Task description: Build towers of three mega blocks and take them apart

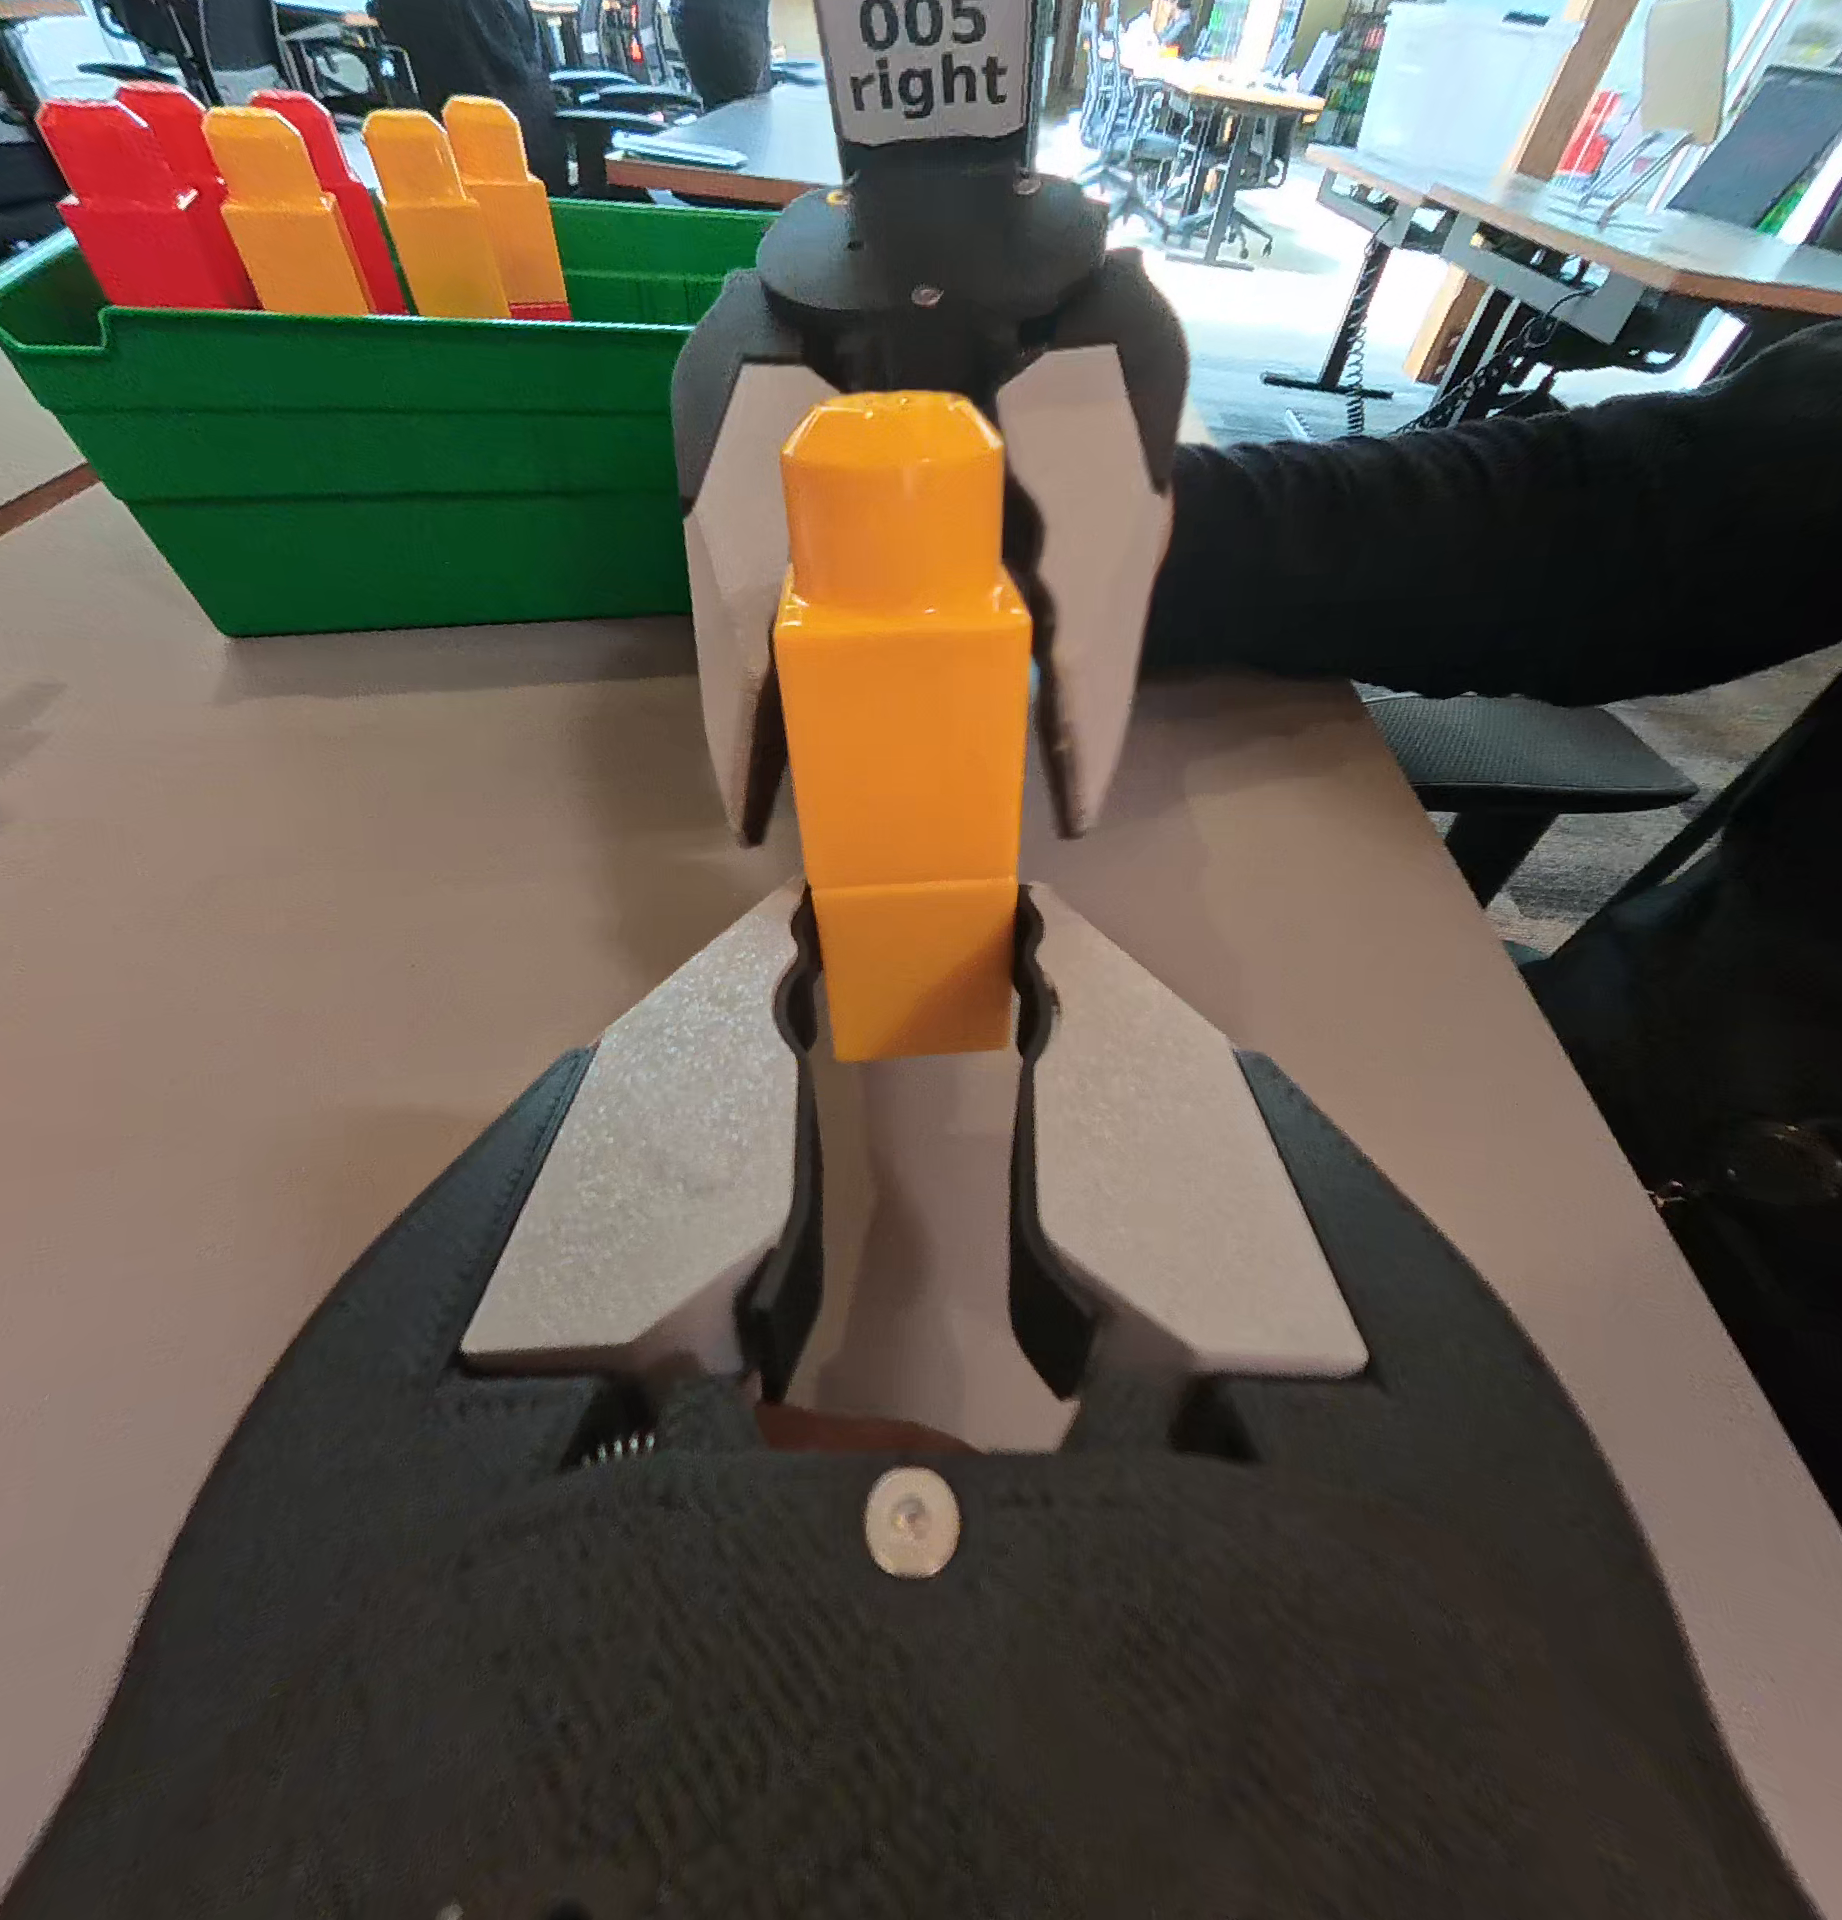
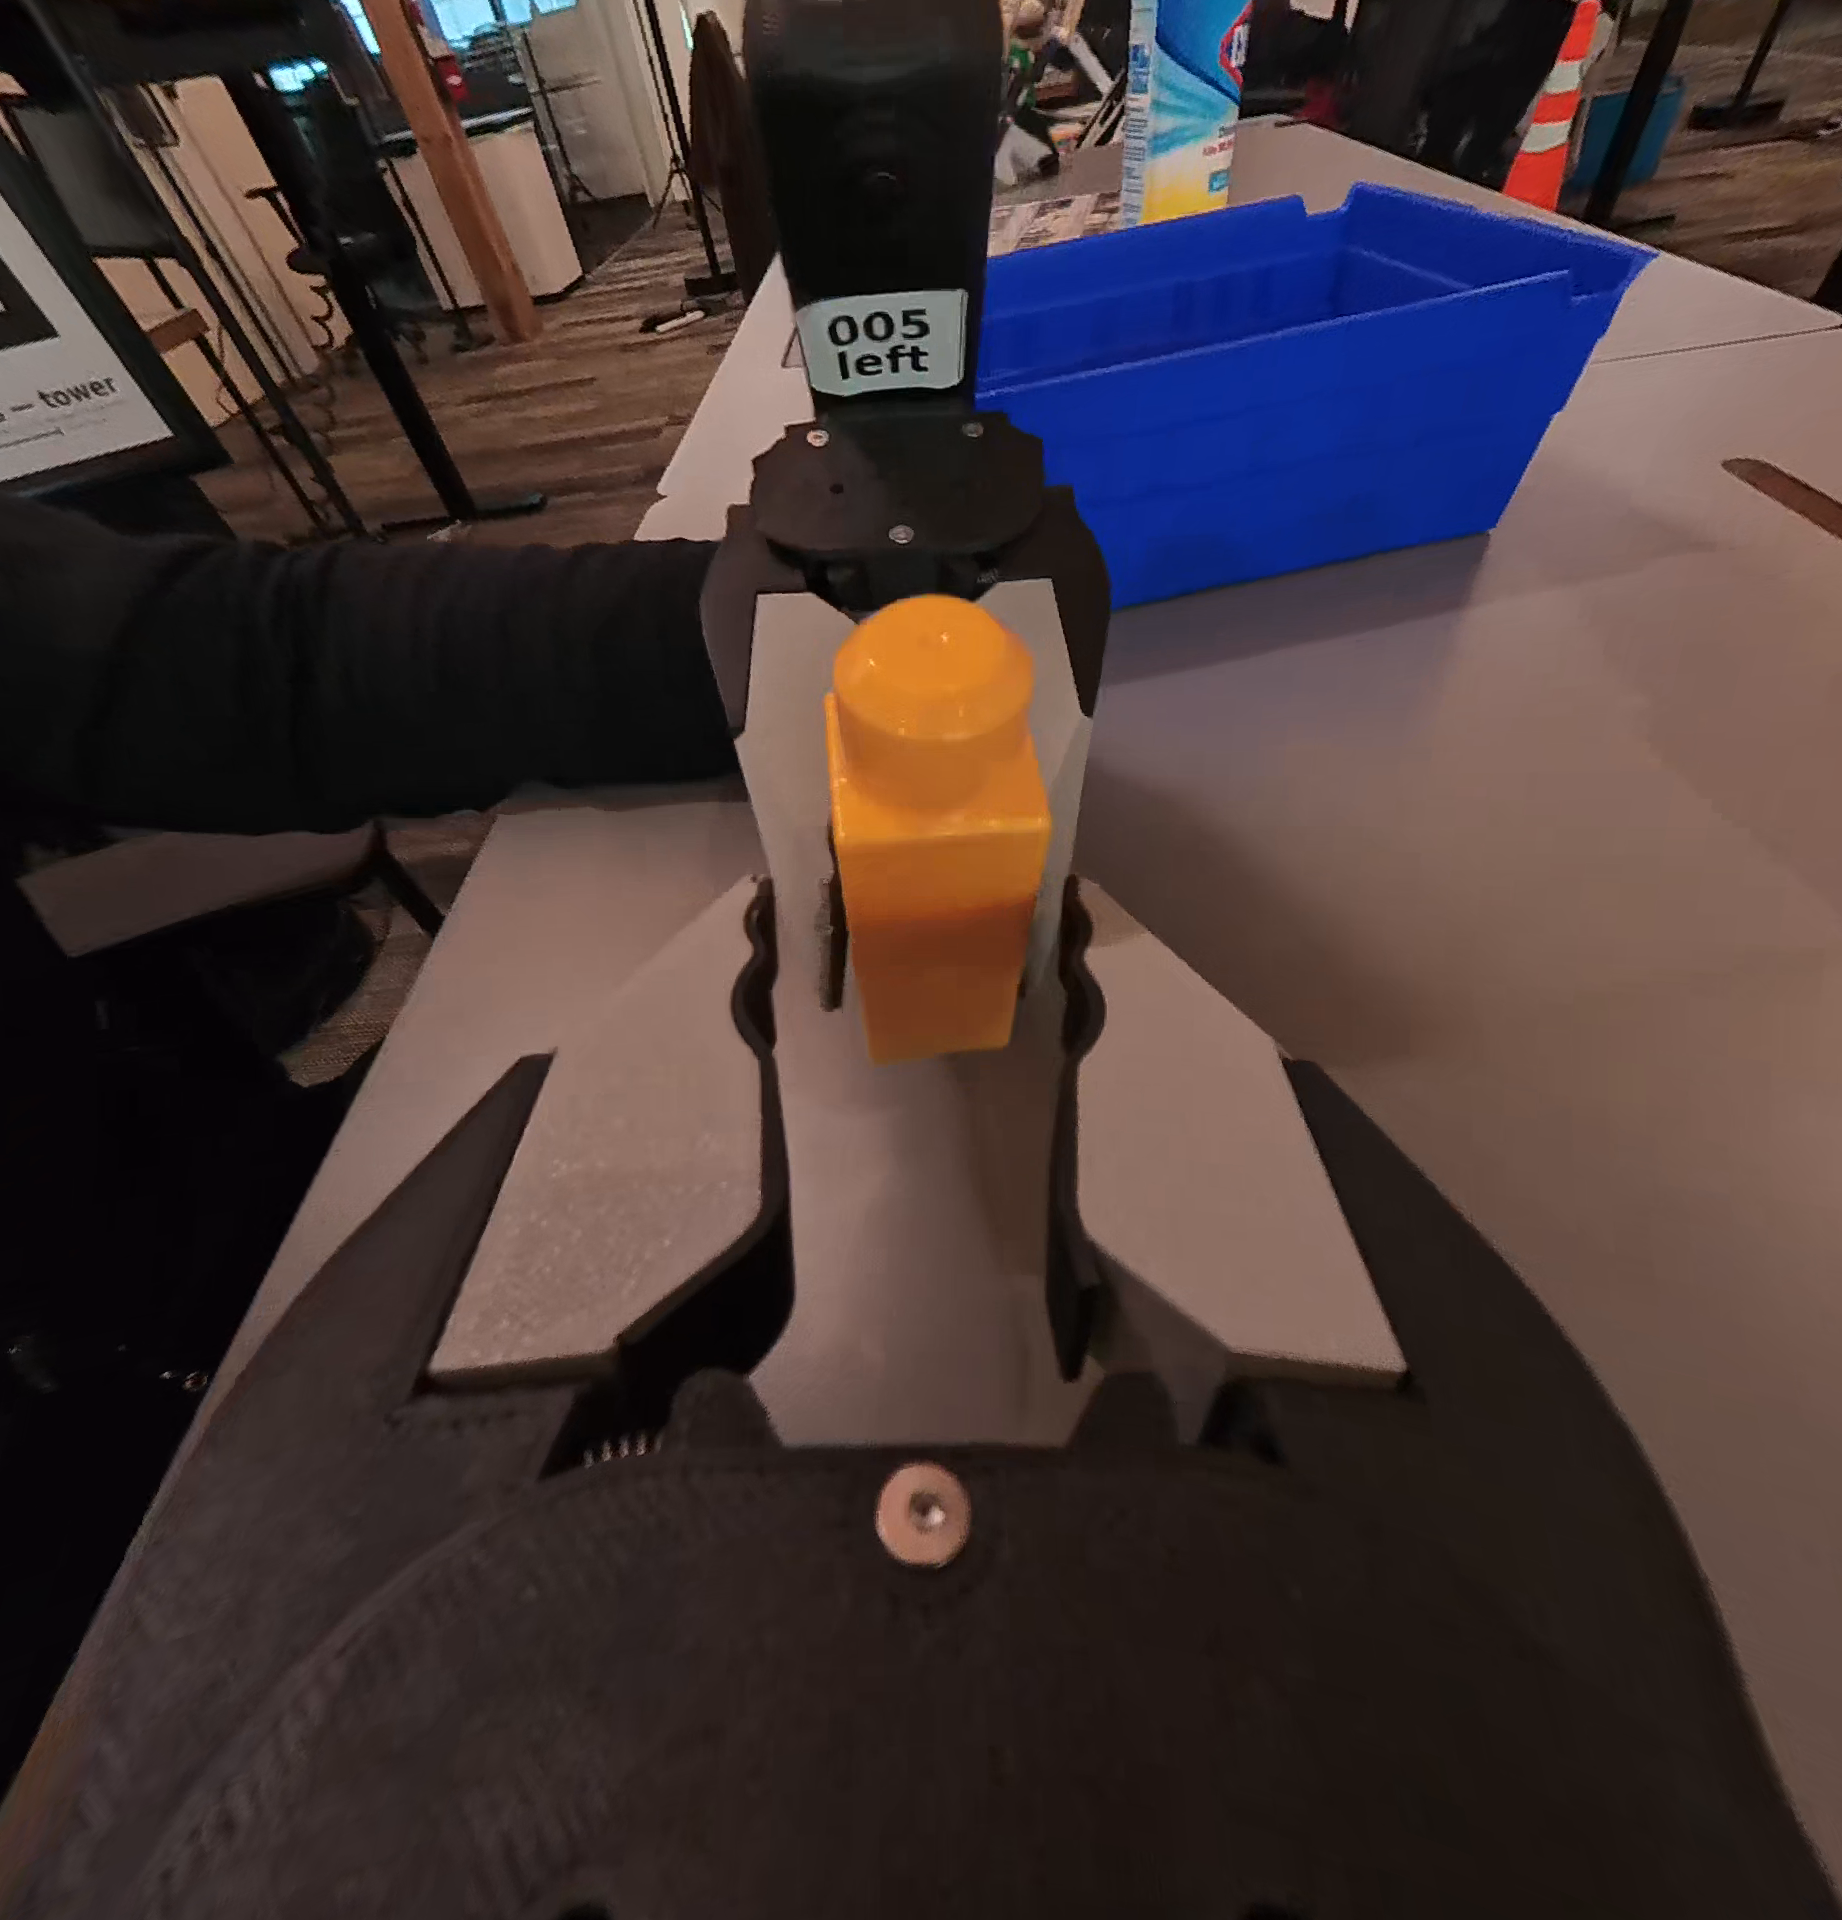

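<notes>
Fingers (image 1: 1036,977) of the left gripper (image 1: 912,971) clamp the orange blocks (image 1: 901,727) (two stacked) — right gripper (image 2: 917,961) open around them.

A smooth grey-beige table top (image 1: 273,883) fills the foreground. An open green plastic bin (image 1: 377,468) sits on its far left part, and an open blue plastic bin (image 2: 1312,416) sits toward the other side, with a tall blue-and-yellow printed container (image 2: 1182,104) beyond it. An orange-and-white traffic cone (image 2: 1551,114) stands farther back, and wood-topped office desks (image 1: 1623,239) line the background.
</notes>
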Available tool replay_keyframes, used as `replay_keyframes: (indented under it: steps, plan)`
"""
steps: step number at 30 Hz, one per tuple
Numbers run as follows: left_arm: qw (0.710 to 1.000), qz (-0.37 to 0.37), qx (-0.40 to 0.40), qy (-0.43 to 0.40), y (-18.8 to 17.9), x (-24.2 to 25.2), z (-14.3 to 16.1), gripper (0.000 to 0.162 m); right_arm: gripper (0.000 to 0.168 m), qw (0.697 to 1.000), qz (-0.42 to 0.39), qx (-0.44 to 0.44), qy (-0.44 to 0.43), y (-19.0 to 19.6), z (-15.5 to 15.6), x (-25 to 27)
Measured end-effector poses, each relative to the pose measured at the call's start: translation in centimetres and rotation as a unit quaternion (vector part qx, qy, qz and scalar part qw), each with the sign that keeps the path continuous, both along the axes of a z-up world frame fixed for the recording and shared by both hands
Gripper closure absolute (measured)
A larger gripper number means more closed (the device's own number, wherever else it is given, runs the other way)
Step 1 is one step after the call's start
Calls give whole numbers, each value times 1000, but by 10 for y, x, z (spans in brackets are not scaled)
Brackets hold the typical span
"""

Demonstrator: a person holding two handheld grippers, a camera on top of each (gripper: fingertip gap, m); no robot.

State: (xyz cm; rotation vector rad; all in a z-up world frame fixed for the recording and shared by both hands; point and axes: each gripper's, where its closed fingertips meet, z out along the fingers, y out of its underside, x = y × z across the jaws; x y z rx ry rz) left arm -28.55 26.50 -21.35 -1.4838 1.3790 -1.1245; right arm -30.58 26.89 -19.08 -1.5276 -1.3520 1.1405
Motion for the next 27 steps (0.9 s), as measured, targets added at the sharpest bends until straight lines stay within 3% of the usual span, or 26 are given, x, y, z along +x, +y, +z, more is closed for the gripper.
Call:
replay_keyframes:
  steps: [2,5,8,11,16,23,27]
  plan:
    - [1000,0,7,12,-1,2,-3,128,134,1000,-4,-1,-7,1,-5,-2]
    - [999,22,15,29,3,6,-8,127,135,999,-14,30,-10,3,-4,0]
    - [998,53,1,34,13,5,-10,101,135,999,-31,-8,20,13,7,6]
    - [996,81,-19,30,25,-2,-10,88,135,997,-77,5,-16,35,-10,21]
    - [993,112,-30,25,38,-13,-8,87,135,992,-65,9,-107,44,-56,29]
    - [993,117,-19,29,39,-14,-9,88,133,988,-52,-6,-147,40,-70,33]
    - [991,130,15,27,37,-17,5,87,120,991,-66,13,-116,46,-60,35]
